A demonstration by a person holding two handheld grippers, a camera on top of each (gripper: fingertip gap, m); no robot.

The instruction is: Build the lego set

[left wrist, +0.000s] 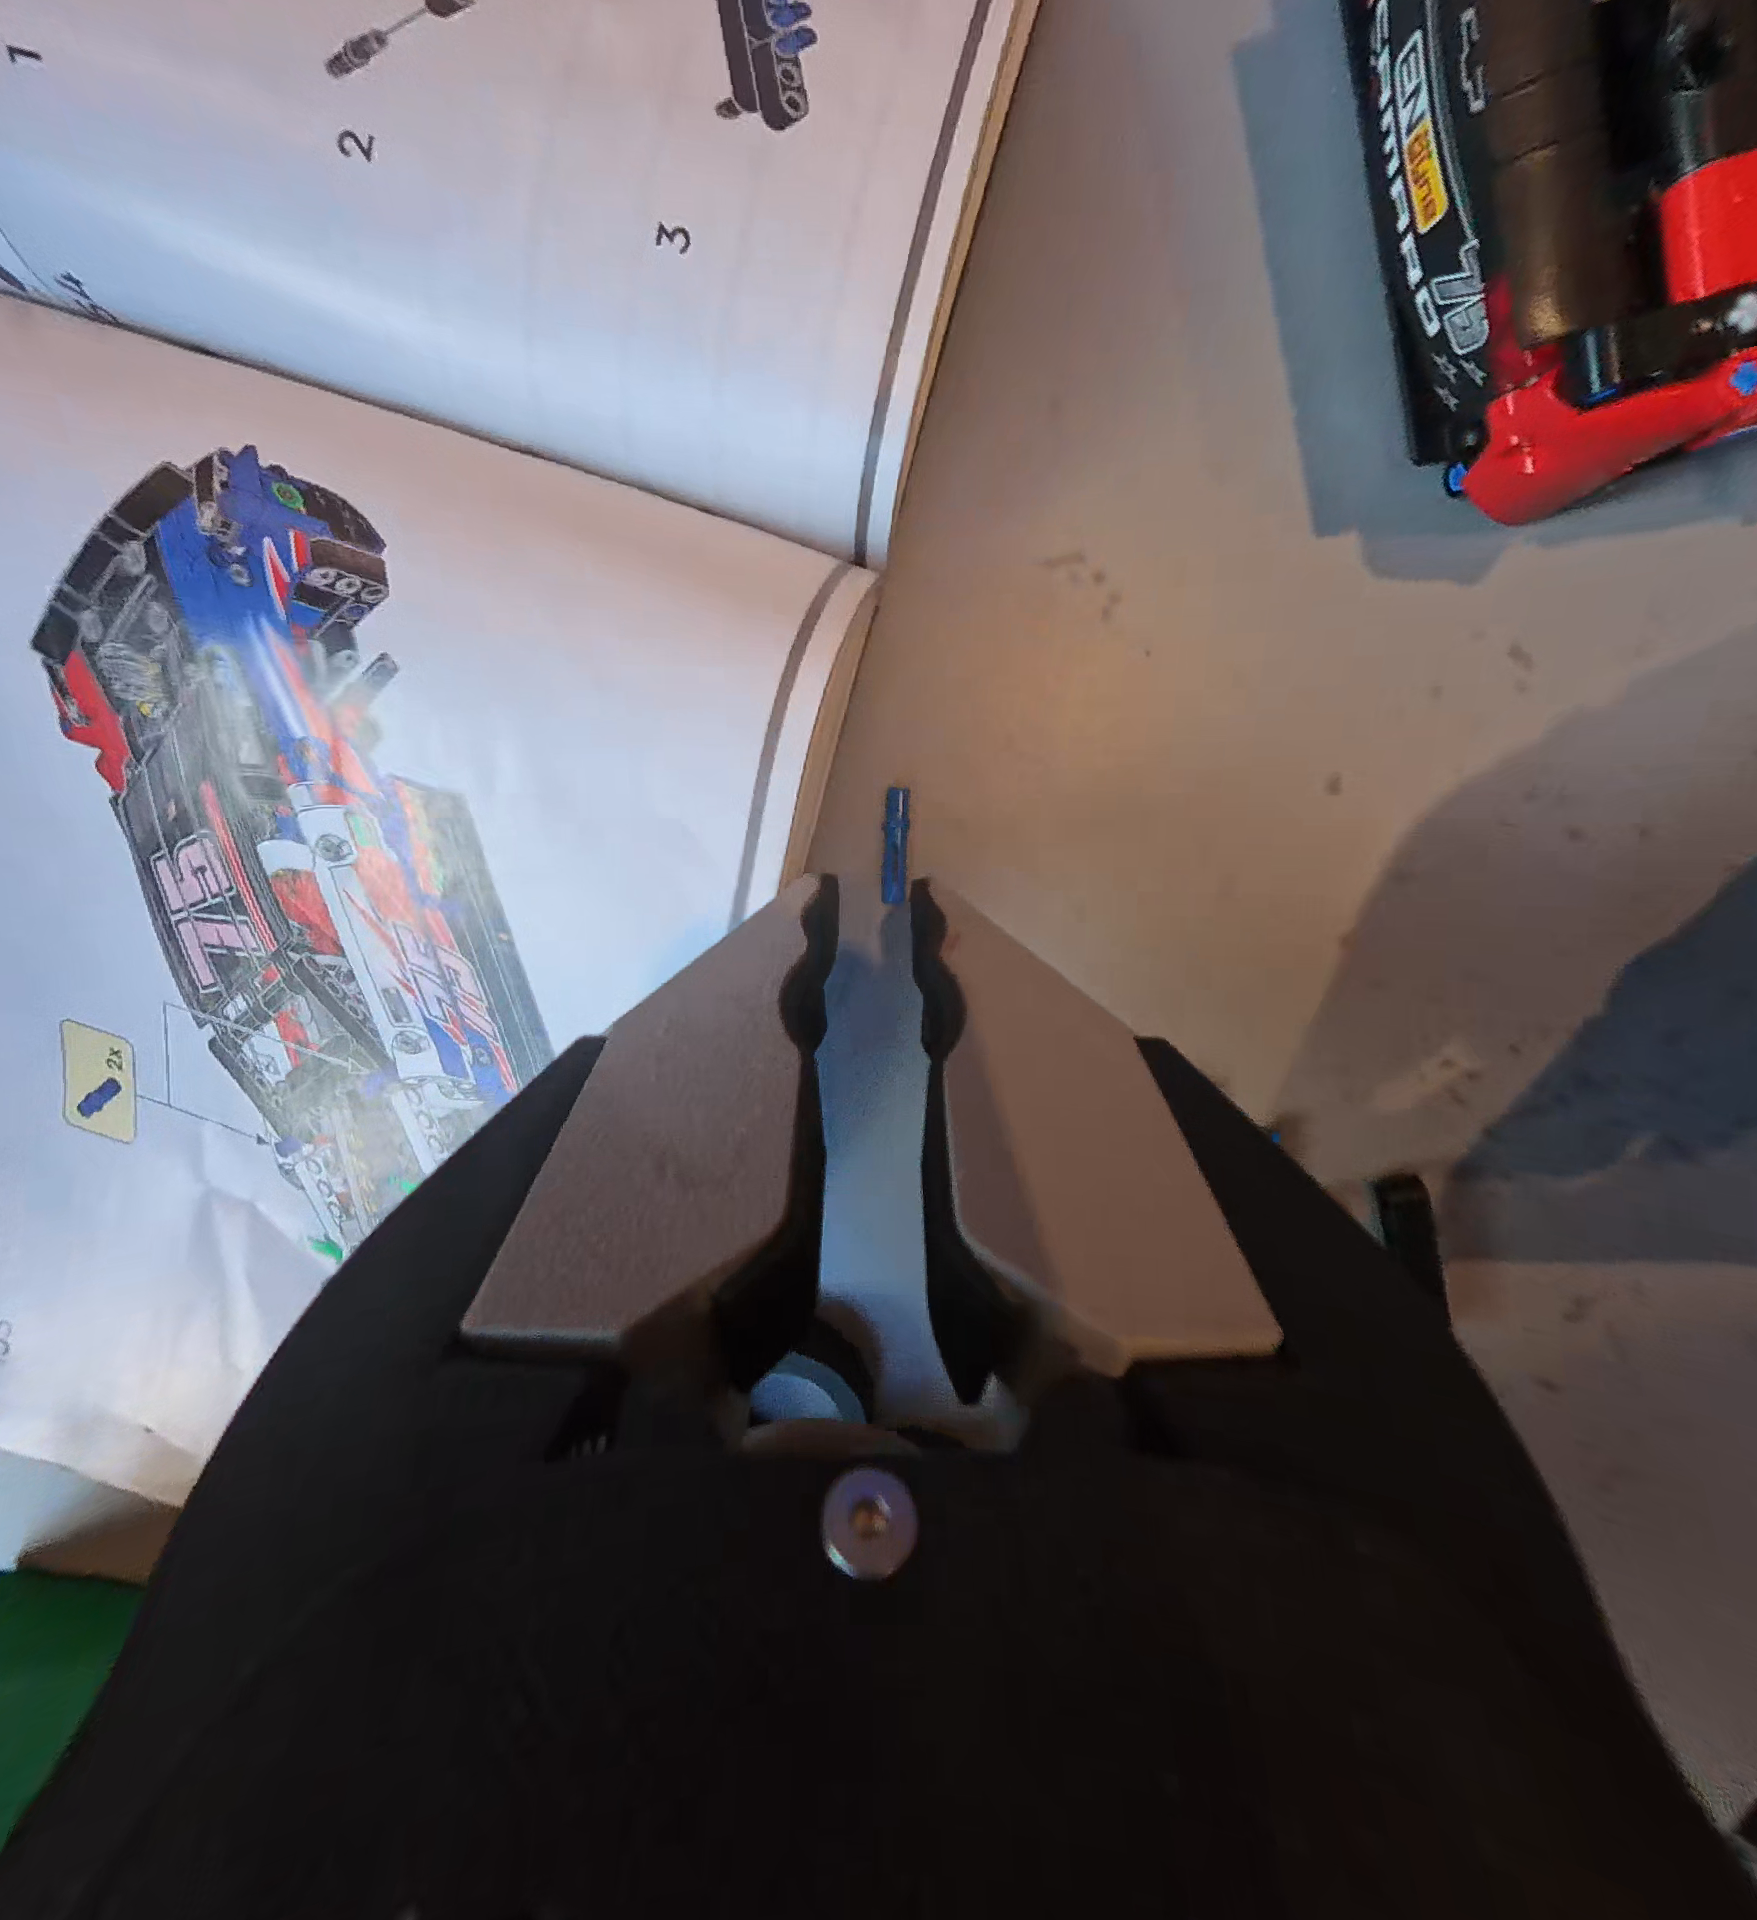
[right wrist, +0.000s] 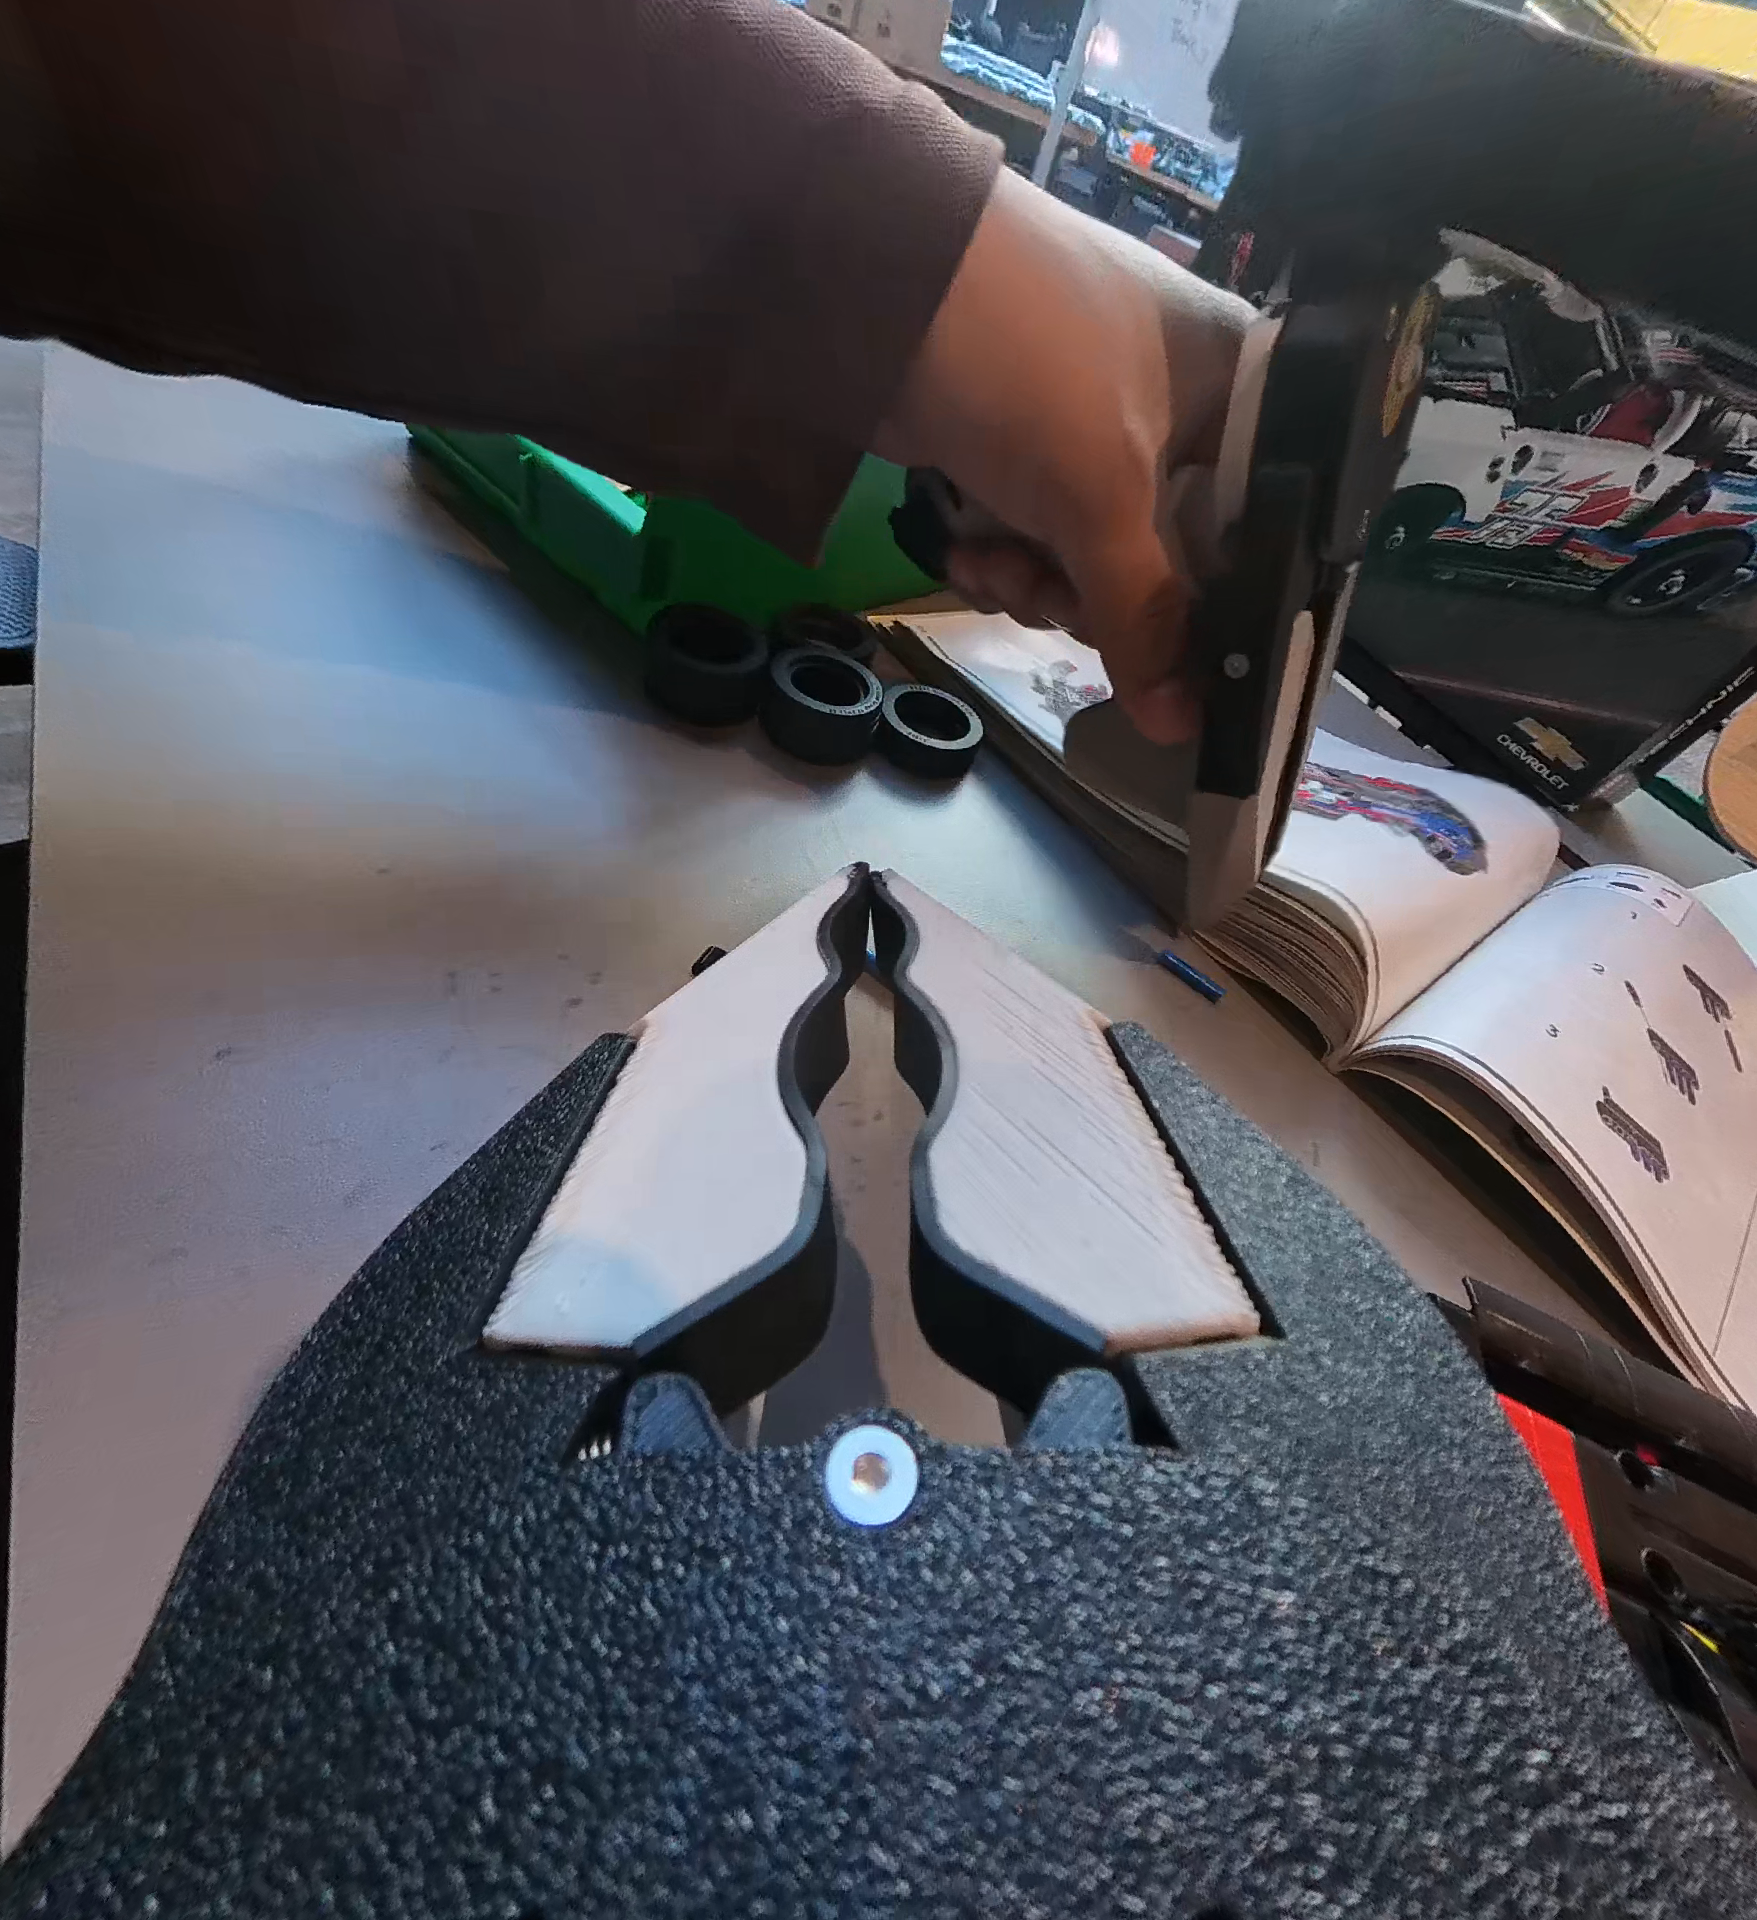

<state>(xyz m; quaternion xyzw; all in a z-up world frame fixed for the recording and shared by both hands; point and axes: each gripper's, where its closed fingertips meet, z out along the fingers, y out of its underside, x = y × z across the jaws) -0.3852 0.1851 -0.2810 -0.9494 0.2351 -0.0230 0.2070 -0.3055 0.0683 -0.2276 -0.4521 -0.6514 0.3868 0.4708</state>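
Note:
A small blue pin (left wrist: 895, 844) lies on the grey table right beside the edge of the open instruction booklet (left wrist: 438, 644). My left gripper (left wrist: 874, 896) is open by a narrow gap, and the pin's near end sits just between its fingertips, not clamped. In the right wrist view a hand holds the left gripper (right wrist: 1222, 883) tip-down over the same pin (right wrist: 1191, 975). My right gripper (right wrist: 869, 878) is shut with its tips touching and nothing between them, low over the bare table. The part-built red and black car (left wrist: 1622, 260) lies at the far right, and also shows in the right wrist view (right wrist: 1684, 1538).
Three black tyres (right wrist: 817, 701) sit beside a green tray (right wrist: 666, 530) at the back of the table. The set's box (right wrist: 1632, 499) stands behind the booklet (right wrist: 1476, 997). A small black piece (left wrist: 1409, 1210) lies to the right of my left gripper. Some 15 centimetres of space lies between my two pairs of fingers.

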